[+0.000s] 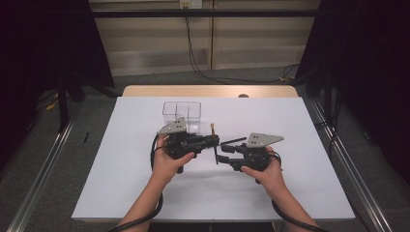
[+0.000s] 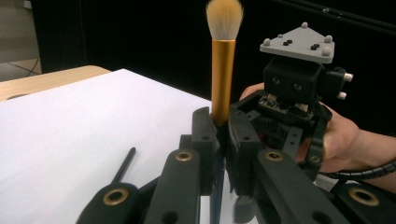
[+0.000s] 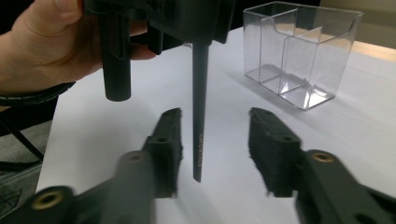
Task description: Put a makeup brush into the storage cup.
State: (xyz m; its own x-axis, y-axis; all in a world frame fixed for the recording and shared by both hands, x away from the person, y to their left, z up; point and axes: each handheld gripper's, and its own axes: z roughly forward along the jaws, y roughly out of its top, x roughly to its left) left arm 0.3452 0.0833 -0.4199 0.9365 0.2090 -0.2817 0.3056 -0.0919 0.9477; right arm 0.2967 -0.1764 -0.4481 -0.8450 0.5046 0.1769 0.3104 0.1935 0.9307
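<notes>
A makeup brush (image 2: 223, 70) with tan bristles, a gold ferrule and a thin black handle (image 3: 200, 116) stands upright, bristles up. My left gripper (image 2: 222, 135) is shut on it just below the ferrule and holds it above the white table (image 1: 121, 193), near the middle (image 1: 215, 140). The handle's lower end hangs free between the two jaws of my right gripper (image 3: 215, 144), which stands open around it without touching. In the high view the right gripper (image 1: 220, 158) faces the left one from the right.
A clear plastic organiser (image 1: 182, 116) with several empty compartments stands just behind the left gripper; in the right gripper view the organiser (image 3: 303, 51) is at the upper right. A thin black stick (image 2: 123, 164) lies on the table between the grippers.
</notes>
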